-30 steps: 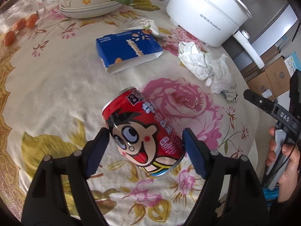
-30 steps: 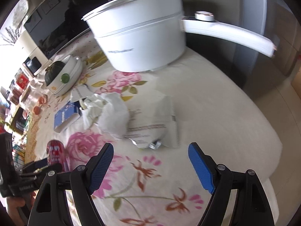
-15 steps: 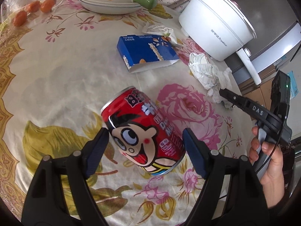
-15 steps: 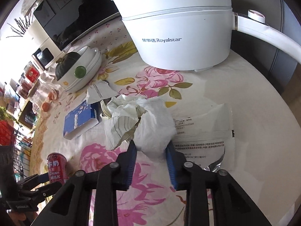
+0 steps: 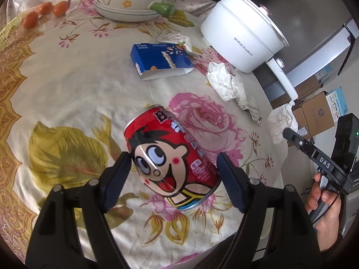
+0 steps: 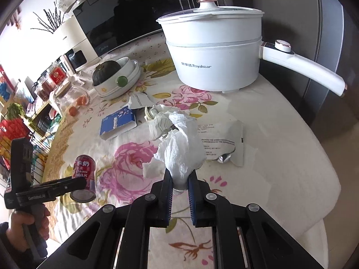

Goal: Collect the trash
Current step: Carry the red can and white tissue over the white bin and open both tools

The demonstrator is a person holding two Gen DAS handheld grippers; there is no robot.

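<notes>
A red milk-drink can (image 5: 161, 139) with a cartoon face hangs tilted above the floral tablecloth (image 5: 67, 89), and my left gripper (image 5: 172, 157) is shut on its sides. The right wrist view shows that can (image 6: 84, 170) clear of the cloth. My right gripper (image 6: 180, 176) is shut on a crumpled white tissue (image 6: 181, 148), held above the table; the tissue (image 5: 280, 121) also shows at the right edge of the left wrist view. On the cloth lie a blue box (image 5: 161, 58), a wad of crumpled paper (image 5: 226, 83) and a white foil wrapper (image 6: 222, 143).
A white electric pot (image 6: 215, 53) with a long handle stands at the back right. Stacked bowls holding a dark squash (image 5: 130, 2) and a glass jar with small orange fruits (image 5: 44, 9) sit at the far side. A torn wrapper (image 5: 177, 39) lies behind the blue box. Cardboard boxes (image 5: 314, 109) stand past the table's right edge.
My right gripper went from wide open to shut on the white tissue and lifted it off the pile. My left gripper rose a little with the red can.
</notes>
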